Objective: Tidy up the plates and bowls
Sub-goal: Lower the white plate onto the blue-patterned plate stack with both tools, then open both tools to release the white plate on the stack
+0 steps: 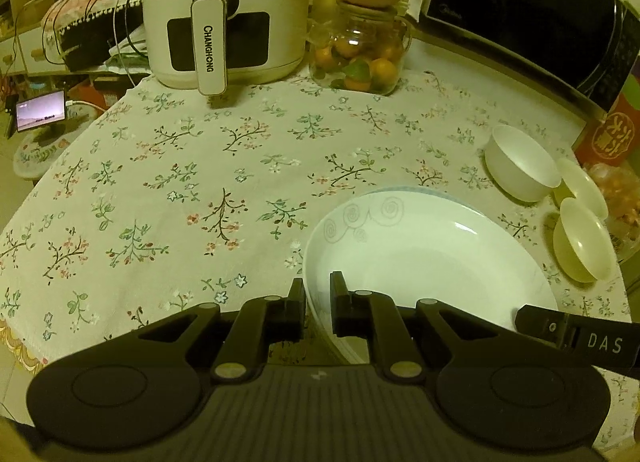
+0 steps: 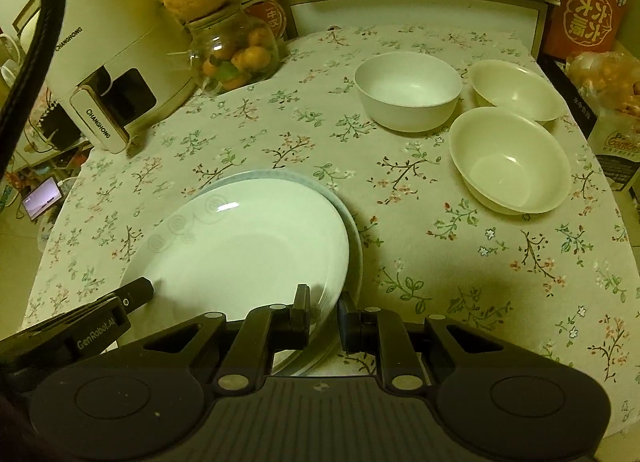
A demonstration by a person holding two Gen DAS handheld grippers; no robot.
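Observation:
A white plate with a grey swirl pattern [image 1: 432, 254] [image 2: 248, 238] lies on top of a blue-rimmed plate [image 2: 280, 175] [image 1: 420, 189] on the floral tablecloth. My left gripper [image 1: 317, 282] is shut on the top plate's left rim, one finger inside and one outside. My right gripper [image 2: 323, 294] is shut on the same plate's right rim. A white bowl [image 1: 520, 166] [image 2: 408, 90] and two cream bowls [image 2: 508, 160] [image 2: 516, 88] stand apart at the back right, with nothing in them.
At the back stand a white air fryer [image 1: 224, 10] [image 2: 108, 62], a glass jar of small oranges [image 1: 360, 58] [image 2: 236, 54] with a big orange on top, and a microwave [image 1: 532, 18]. A red box [image 2: 592, 2] stands at the far right. The table edge drops off at the left.

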